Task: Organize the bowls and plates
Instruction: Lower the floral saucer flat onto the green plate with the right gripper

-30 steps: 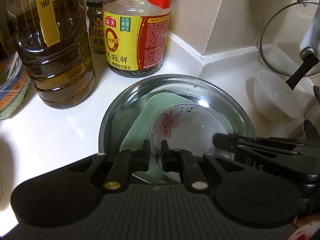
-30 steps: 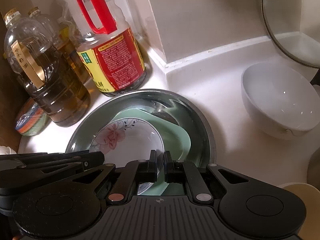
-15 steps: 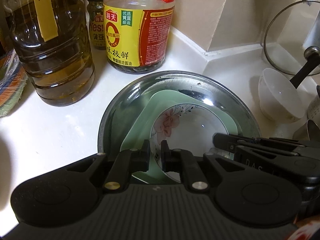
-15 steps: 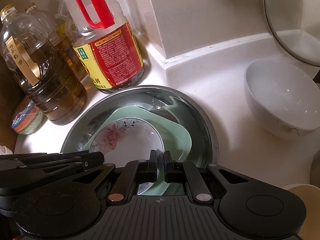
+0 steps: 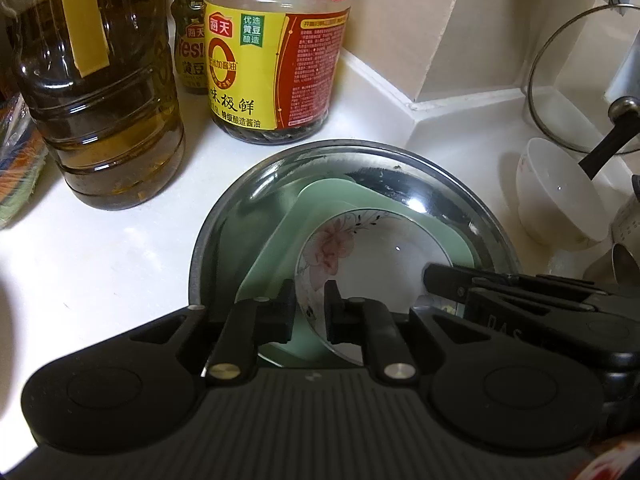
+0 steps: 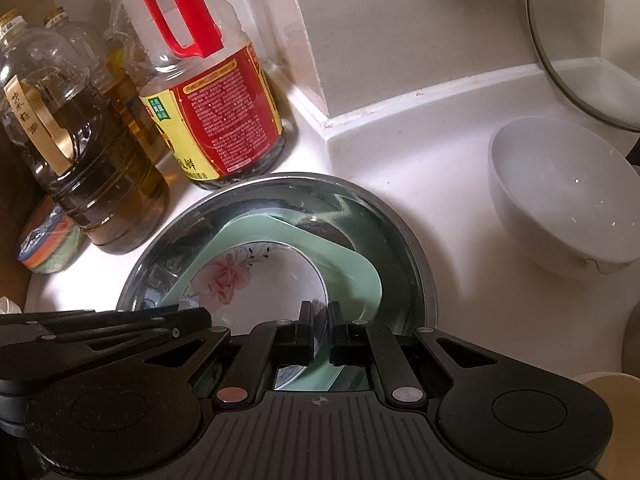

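Rims nearest you vanish behind both gripper bodies. Floral bowl (image 5: 372,256) sits in green plate (image 5: 280,248) inside steel basin (image 5: 460,200), mid-worktop (image 5: 100,264). Your left gripper (image 5: 310,312) has just eased apart, rim between its pads; right gripper (image 6: 319,334) pinches the rim.

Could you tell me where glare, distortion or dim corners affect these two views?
Left wrist view: glare whitens the counter behind the steel bowl, and the fisheye bends the oil bottle. Right wrist view: dim at the left edge, small glints in the white bowl; both sharp.
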The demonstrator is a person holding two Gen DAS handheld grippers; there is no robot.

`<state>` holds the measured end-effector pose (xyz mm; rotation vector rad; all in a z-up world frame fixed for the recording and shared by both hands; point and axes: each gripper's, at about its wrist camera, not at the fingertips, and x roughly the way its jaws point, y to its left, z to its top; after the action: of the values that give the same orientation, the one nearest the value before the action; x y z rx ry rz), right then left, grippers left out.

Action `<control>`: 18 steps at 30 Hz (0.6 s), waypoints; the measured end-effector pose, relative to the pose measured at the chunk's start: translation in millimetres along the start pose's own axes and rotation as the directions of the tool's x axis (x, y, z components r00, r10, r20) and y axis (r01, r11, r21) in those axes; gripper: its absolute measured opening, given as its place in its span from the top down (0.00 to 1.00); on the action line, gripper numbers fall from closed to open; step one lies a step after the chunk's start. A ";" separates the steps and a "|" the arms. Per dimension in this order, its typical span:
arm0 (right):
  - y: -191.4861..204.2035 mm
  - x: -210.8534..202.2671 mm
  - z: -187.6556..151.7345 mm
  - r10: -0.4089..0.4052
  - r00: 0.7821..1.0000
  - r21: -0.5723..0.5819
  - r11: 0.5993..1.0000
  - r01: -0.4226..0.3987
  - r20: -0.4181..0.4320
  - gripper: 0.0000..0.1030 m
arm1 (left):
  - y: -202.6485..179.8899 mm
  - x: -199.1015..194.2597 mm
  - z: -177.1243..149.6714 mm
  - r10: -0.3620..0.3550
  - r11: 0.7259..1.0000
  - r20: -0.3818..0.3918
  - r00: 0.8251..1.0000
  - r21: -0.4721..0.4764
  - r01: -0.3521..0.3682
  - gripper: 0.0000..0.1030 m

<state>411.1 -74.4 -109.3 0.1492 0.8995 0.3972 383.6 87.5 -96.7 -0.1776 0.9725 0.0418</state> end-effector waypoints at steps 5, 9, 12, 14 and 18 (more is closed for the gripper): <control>0.3 -0.4 1.7 -0.011 1.000 -0.003 1.000 0.011 0.011 0.94 | 2.2 -2.0 1.1 0.010 1.000 0.009 1.000 -0.002 -0.010 0.75; -2.0 -3.1 2.7 -0.007 1.000 0.011 1.000 0.007 0.023 0.93 | 3.9 -6.2 1.1 0.011 1.000 0.015 1.000 -0.002 -0.011 0.69; -3.2 -6.6 2.9 -0.003 0.999 0.018 1.000 0.002 0.036 0.92 | 2.4 -10.3 1.1 0.014 1.000 0.024 1.000 0.004 -0.014 0.67; -4.1 -9.6 2.7 -0.002 0.999 0.025 1.000 0.001 0.041 0.88 | 1.8 -13.7 1.1 0.005 1.000 0.027 1.000 0.006 -0.005 0.67; -5.6 -19.8 0.9 -0.004 0.997 0.038 0.999 0.001 0.074 0.54 | -0.2 -24.2 -0.2 -0.002 1.000 0.043 0.999 0.012 0.002 0.67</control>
<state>402.3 -87.3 -95.9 0.1970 0.8346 0.3703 369.8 88.3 -76.8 -0.1662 0.9291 0.0378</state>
